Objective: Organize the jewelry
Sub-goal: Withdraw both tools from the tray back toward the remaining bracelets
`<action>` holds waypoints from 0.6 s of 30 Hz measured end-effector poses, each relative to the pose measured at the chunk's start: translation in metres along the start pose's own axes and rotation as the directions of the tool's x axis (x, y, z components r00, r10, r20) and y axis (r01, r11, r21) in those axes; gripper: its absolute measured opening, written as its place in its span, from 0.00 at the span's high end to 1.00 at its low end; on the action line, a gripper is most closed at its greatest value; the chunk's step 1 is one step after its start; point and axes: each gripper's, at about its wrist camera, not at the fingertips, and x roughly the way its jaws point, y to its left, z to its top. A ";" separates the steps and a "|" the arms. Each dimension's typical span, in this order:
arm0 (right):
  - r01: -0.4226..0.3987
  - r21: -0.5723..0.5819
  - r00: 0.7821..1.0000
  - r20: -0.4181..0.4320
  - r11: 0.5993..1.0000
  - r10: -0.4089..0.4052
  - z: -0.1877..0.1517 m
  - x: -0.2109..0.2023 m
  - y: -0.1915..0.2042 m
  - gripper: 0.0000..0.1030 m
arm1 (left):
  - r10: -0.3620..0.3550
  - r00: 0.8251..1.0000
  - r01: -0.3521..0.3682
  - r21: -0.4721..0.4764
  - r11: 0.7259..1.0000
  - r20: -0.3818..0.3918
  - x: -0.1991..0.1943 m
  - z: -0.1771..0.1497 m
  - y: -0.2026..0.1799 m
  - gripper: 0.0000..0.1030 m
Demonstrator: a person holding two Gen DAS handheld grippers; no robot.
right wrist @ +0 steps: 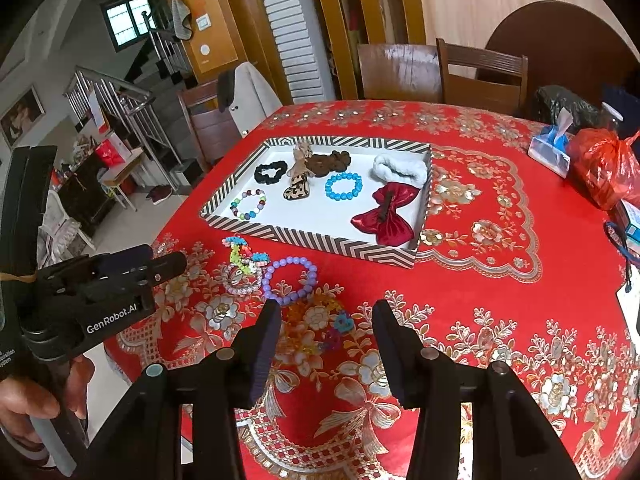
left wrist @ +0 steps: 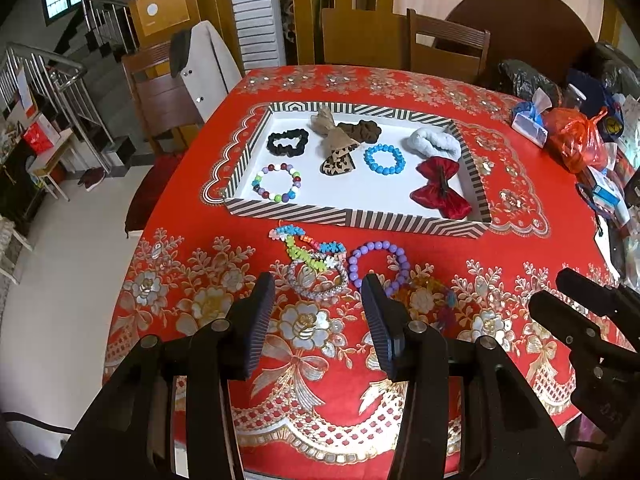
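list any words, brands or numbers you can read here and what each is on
"GenRobot.AI": white print on the side of the left hand-held gripper, seen in the right wrist view.
Small white print lower on the same body, at the frame edge: cut off, unreadable.
Blue and white box at the table's right edge: print too blurred to read.
White tag near it: no legible text.
Nothing readable on the tray.

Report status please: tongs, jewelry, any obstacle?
Left tongs and right tongs open, empty. Purple bracelet and three more pieces loose before the striped tray. No obstacle.
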 end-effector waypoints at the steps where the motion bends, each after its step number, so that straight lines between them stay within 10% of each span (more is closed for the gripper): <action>1: 0.000 -0.001 1.000 0.000 1.000 0.000 0.000 0.000 0.000 0.55 | -0.001 1.000 0.001 0.001 1.000 0.000 -0.001 0.000 0.000 0.57; 18: 0.017 0.039 0.999 -0.044 0.999 -0.015 -0.017 0.004 -0.015 0.52 | 0.022 1.000 -0.023 -0.062 0.998 -0.014 0.005 -0.001 0.025 0.57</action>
